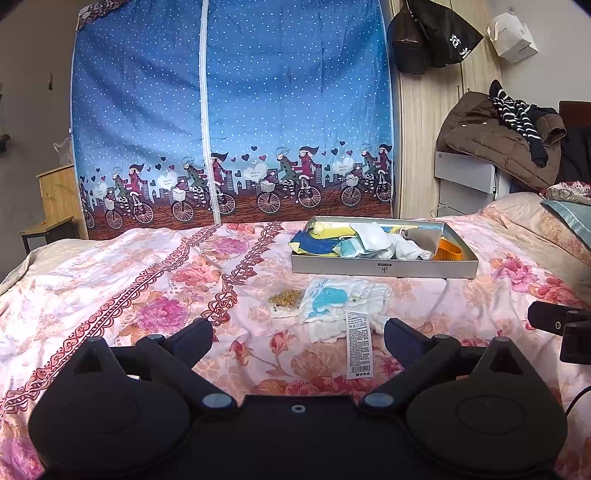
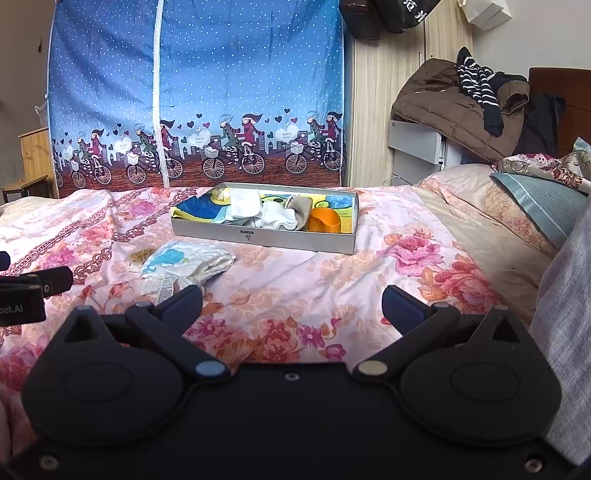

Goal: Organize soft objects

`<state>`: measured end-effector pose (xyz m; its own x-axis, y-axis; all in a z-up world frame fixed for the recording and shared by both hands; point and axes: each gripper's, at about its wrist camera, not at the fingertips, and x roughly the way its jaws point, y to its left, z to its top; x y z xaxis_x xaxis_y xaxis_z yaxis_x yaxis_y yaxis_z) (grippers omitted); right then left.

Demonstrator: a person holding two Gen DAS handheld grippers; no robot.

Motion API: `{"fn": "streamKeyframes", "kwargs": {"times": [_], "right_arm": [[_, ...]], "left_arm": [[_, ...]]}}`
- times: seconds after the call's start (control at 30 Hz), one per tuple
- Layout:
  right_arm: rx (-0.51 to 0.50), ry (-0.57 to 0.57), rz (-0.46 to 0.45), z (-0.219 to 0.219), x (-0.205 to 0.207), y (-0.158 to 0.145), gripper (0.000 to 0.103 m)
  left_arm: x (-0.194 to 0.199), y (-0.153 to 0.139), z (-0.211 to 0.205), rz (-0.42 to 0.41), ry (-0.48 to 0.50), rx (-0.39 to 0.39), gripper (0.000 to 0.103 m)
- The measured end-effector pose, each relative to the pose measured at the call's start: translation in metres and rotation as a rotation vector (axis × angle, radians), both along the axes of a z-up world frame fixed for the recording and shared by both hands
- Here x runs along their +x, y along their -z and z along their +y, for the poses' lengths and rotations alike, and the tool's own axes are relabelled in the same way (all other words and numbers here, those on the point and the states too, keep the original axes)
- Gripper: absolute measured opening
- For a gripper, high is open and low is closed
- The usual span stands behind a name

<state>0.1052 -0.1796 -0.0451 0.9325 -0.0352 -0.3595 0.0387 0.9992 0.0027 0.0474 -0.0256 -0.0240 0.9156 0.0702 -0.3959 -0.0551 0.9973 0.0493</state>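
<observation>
Pink floral bedspread [image 1: 147,280], grey box [image 1: 384,267]

Bedroom: floral bedspread [image 1: 147,295], pillow [image 2: 546,206], fabric wardrobe [image 1: 229,110].

Readable text — very little

"oot.AI" shows on the left gripper's body [image 2: 18,308]; white characters mark the hanging black bag [image 1: 448,31]; the cloth's long tag [image 1: 358,341] — print too small.

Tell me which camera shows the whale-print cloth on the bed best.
The left wrist view: the whale-print cloth lies ahead of the open left gripper, whale and long label plainly readable. In the right wrist view the cloth sits off to the left, foreshortened, partly behind a finger of the open right gripper.
</observation>
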Motion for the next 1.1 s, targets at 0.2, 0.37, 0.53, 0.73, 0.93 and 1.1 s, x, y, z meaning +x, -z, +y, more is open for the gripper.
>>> {"fn": "streamKeyframes", "kwargs": {"times": [0.2,0.37,0.53,0.73,0.93,1.1], "right_arm": [[-0.001,-0.002,0.005,-0.0012,-0.0007,0.0013,0.103],[-0.002,-0.002,0.007,-0.0014,-0.001,0.0014,0.103],[-0.002,-0.002,0.008,-0.0016,-0.0017,0.0017,0.103],[-0.003,-0.002,0.01,-0.0022,-0.0023,0.0021,0.103],[-0.002,-0.002,0.013,-0.0026,-0.0035,0.0028,0.103],[-0.001,-0.004,0.021,-0.0018,-0.0027,0.0031,0.103]], "left_arm": [[0.0001,0.0,-0.0004,0.001,-0.001,-0.001,0.099],[0.0003,0.0005,-0.001,0.002,0.001,0.0,0.099],[0.0004,0.0028,-0.0025,0.004,0.007,0.001,0.099],[0.0004,0.0027,-0.0027,0.004,0.006,0.0,0.1],[0.0007,0.0022,-0.0026,0.005,0.006,0.001,0.1],[0.0006,0.0035,-0.0032,0.008,0.006,0.0,0.1]]}}
